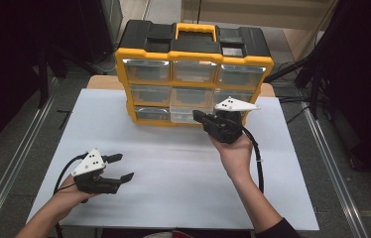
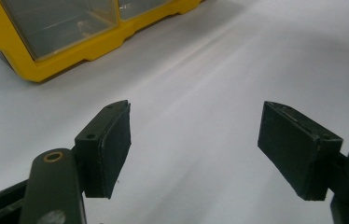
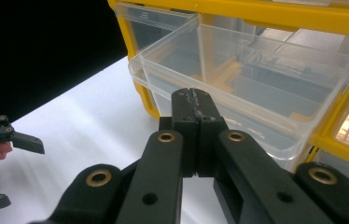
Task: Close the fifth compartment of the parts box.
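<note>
Pressing closed right tongs (image 3: 192, 100) against the clear drawer (image 3: 256, 93).

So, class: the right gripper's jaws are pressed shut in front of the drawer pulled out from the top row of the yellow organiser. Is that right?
Not quite. The pulled-out drawer sits in the bottom row of the yellow organiser, middle column, as the high view shows. The rest holds: the right gripper is shut in front of it with nothing between the jaws.

A white table top (image 1: 173, 163) on grey floor (image 1: 337, 163), flanked by metal rails (image 1: 17, 163)
</note>
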The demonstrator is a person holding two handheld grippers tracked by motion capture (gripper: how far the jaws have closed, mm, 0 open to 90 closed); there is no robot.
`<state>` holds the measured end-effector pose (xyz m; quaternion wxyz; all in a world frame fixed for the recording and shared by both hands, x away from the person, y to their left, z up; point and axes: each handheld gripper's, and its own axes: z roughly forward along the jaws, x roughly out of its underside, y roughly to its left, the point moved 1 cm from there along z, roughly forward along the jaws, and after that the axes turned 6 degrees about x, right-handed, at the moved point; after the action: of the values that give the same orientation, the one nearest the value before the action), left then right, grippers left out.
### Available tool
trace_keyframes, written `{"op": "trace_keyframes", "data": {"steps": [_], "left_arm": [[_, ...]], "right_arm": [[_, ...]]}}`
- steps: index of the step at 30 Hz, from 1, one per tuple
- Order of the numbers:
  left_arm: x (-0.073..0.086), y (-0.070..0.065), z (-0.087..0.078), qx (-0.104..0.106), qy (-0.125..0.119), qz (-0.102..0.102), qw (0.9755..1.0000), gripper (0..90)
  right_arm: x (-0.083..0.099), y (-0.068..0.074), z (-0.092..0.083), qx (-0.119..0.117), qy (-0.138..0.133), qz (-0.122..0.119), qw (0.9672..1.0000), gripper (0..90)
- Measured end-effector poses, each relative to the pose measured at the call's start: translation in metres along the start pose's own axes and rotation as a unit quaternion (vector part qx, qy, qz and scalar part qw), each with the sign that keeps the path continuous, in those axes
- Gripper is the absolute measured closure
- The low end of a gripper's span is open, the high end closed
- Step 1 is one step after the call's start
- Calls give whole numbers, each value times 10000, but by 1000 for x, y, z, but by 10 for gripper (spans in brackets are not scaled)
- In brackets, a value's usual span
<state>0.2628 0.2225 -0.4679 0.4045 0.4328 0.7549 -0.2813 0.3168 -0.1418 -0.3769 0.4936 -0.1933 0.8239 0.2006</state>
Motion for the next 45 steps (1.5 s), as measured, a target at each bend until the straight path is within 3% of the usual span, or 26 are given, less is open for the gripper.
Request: {"op": "trace_keyframes", "data": {"steps": [45], "left_arm": [[1, 1, 0, -15, 21, -47, 10000, 257]], "right_arm": [[-16, -5, 26, 82, -137, -141, 9998, 900]]}}
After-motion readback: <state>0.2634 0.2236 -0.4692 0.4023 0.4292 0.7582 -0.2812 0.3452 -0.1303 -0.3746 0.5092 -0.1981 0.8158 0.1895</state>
